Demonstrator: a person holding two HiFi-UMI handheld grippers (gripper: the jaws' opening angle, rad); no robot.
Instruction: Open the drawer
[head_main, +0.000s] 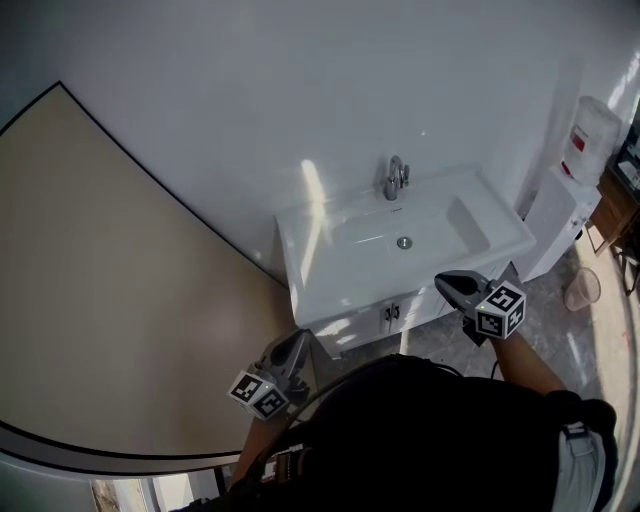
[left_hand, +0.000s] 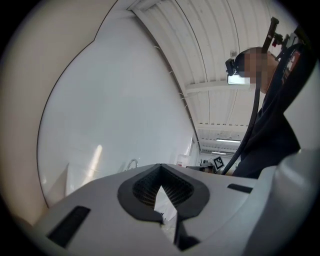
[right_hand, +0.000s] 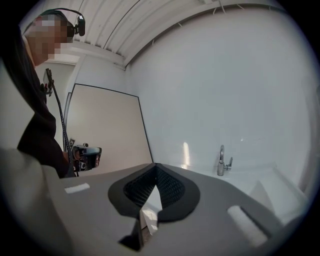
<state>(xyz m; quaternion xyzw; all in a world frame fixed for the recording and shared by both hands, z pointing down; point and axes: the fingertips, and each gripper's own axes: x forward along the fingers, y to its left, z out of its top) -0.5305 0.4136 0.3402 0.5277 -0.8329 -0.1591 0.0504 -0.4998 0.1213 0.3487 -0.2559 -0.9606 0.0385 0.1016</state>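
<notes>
while the drawer (head_main: 350, 327) sits closed under the basin (head_main: 450, 222), the floor (head_main: 440, 345) before it lies open.
basin shows only its drain (head_main: 404, 242); left gripper (head_main: 299, 342) off the basin's left corner, right gripper (head_main: 443, 282) at its front edge, both jaws closed.

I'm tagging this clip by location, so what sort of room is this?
Most likely a bathroom or washroom: a white basin with a metal tap stands against a plain white wall, with a white cabinet under it.

The person's body (head_main: 430, 430) hides the lower part of the cabinet (head_main: 370, 322).
</notes>
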